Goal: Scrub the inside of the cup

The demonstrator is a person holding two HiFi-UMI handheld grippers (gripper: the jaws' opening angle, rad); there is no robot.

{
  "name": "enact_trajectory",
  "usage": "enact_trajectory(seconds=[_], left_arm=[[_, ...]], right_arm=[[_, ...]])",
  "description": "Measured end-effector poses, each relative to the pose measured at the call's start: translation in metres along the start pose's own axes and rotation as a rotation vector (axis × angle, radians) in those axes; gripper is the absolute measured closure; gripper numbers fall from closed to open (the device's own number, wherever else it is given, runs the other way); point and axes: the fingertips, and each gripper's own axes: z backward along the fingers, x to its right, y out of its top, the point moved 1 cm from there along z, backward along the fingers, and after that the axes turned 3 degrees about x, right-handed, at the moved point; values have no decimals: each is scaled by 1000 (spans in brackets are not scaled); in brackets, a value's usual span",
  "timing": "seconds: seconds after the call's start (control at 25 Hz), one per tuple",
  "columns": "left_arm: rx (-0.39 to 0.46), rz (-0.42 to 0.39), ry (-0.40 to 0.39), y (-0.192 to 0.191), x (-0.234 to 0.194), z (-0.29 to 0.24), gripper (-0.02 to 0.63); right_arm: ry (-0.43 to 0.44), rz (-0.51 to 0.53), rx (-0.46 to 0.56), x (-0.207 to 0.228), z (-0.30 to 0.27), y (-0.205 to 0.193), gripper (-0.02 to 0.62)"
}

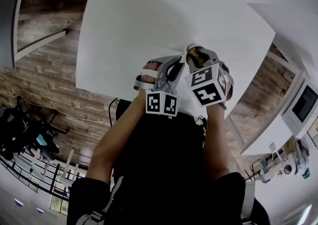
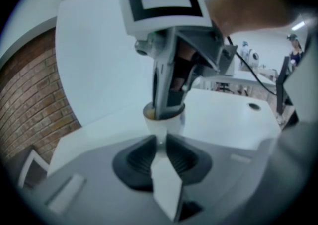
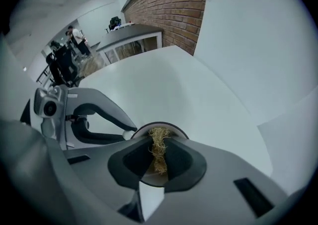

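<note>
L hand-held gripper (image 2: 160, 142) clamped on cup (image 2: 171, 123), R hand-held gripper (image 3: 158, 143) pinching scrubber (image 3: 158, 133) inside it

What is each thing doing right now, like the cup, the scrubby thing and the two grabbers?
cup: upright, held at its side by the left gripper.
scrubber: straw-coloured fibres, clamped and poked into the cup's mouth.
left gripper: jaws shut on the cup.
right gripper: pointing down, jaws shut on the scrubber.
</note>
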Motion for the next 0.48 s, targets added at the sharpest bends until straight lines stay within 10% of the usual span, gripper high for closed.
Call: enact_trajectory(seconds=[0.24,0.48], left_arm=[[-21,25,7,-2,-2,3,537],[-18,19,16,-1,1,5,538]], right_arm=[[235,-37,18,-16,23,-6,546],[46,121,-151,1,43,-14,547]])
